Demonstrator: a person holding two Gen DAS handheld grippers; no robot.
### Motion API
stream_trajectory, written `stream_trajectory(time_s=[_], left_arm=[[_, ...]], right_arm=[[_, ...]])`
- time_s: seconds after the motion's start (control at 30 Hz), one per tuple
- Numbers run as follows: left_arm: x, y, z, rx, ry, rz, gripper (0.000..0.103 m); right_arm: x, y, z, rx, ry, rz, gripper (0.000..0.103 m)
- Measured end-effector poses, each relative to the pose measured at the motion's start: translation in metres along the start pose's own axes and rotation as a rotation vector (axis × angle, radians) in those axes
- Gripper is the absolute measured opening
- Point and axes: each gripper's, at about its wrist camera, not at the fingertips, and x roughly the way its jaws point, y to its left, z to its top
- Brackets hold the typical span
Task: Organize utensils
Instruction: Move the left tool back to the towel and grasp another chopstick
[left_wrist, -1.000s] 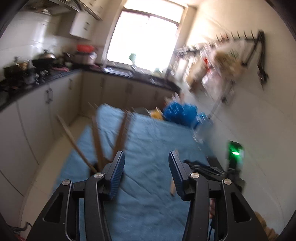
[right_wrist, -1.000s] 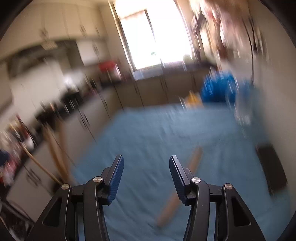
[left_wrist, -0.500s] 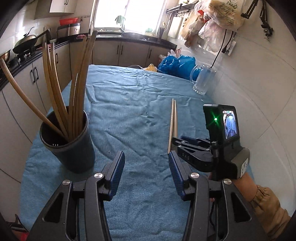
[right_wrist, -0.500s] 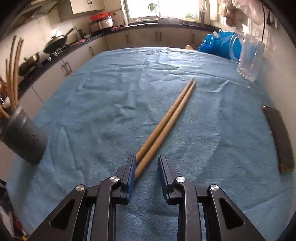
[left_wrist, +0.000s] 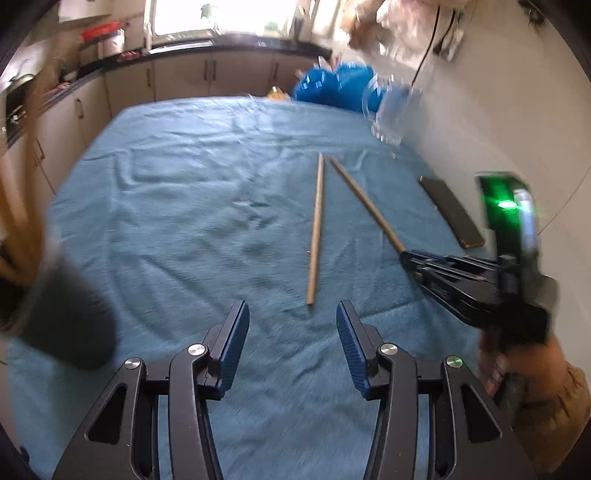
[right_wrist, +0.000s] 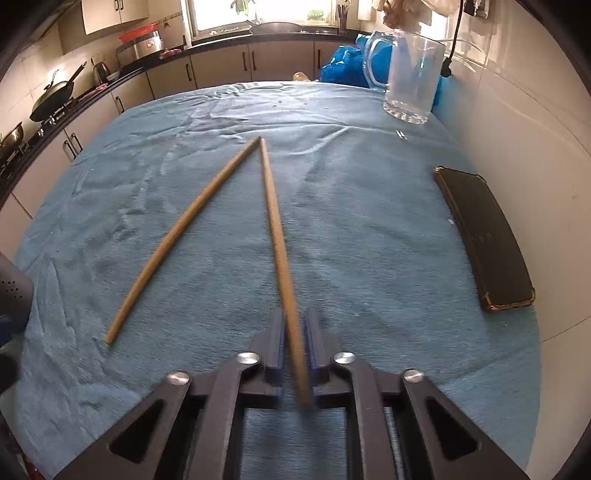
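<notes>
Two long wooden chopsticks are on the blue cloth. My right gripper (right_wrist: 294, 325) is shut on the near end of one chopstick (right_wrist: 275, 221), which points away from me; in the left wrist view that gripper (left_wrist: 408, 256) holds the same chopstick (left_wrist: 364, 201). The other chopstick (right_wrist: 184, 229) lies loose on the cloth to its left, also seen in the left wrist view (left_wrist: 316, 229). My left gripper (left_wrist: 291, 328) is open and empty above the cloth. A dark utensil holder (left_wrist: 62, 317) with wooden utensils stands at the left, blurred.
A glass mug (right_wrist: 410, 77) stands at the far right. A black phone (right_wrist: 484, 236) lies by the right wall. Blue bags (right_wrist: 343, 66) sit beyond the table. Kitchen counters run along the left and back.
My right gripper has closed on one chopstick and swung its near end away from the other, so the pair now forms a V. My left gripper has shifted right, and the holder has moved to the frame's left edge.
</notes>
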Motion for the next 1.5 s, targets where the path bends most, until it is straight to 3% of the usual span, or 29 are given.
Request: stream_trajectory(time_s=[0.3, 0.43, 0.63, 0.87, 0.9, 0.93, 0.97, 1.03, 1.1, 1.23, 1.37, 1.5], left_arm=[[0.073, -0.017, 0.031, 0.01, 0.108, 0.061, 0.045], [0.078, -0.024, 0.035, 0.037, 0.122, 0.105, 0.007], [0.062, -0.023, 0.016, -0.003, 0.187, 0.041, 0.006], [0.01, -0.017, -0.046, 0.028, 0.292, -0.098, 0.006], [0.004, -0.016, -0.05, 0.029, 0.297, -0.12, 0.006], [-0.005, -0.013, -0.05, 0.025, 0.296, -0.141, 0.006], [-0.01, -0.012, -0.048, 0.025, 0.283, -0.142, 0.007], [-0.017, -0.013, -0.041, 0.038, 0.237, -0.115, 0.014], [-0.013, -0.017, -0.029, 0.036, 0.203, -0.072, 0.024], [0.015, -0.029, -0.011, 0.047, 0.21, -0.023, 0.024], [0.05, -0.045, 0.001, 0.088, 0.252, 0.026, 0.024], [0.059, -0.052, 0.01, 0.122, 0.242, 0.071, 0.024]], right_arm=[[-0.012, -0.021, -0.018, 0.042, 0.03, 0.035, 0.008], [-0.019, -0.029, -0.029, 0.058, 0.043, 0.065, 0.008], [-0.032, -0.037, -0.05, 0.072, 0.065, 0.103, 0.008], [-0.06, -0.046, -0.095, 0.026, 0.102, 0.148, 0.009], [-0.062, -0.048, -0.097, 0.027, 0.103, 0.17, 0.011], [-0.064, -0.051, -0.099, 0.036, 0.111, 0.192, 0.021], [-0.065, -0.055, -0.098, 0.052, 0.114, 0.207, 0.036], [-0.065, -0.059, -0.093, 0.069, 0.097, 0.197, 0.043], [-0.061, -0.059, -0.083, 0.064, 0.087, 0.175, 0.043], [-0.042, -0.058, -0.057, 0.074, 0.093, 0.167, 0.042], [-0.025, -0.049, -0.026, 0.042, 0.12, 0.124, 0.03], [-0.009, -0.039, -0.009, -0.026, 0.169, 0.073, 0.021]])
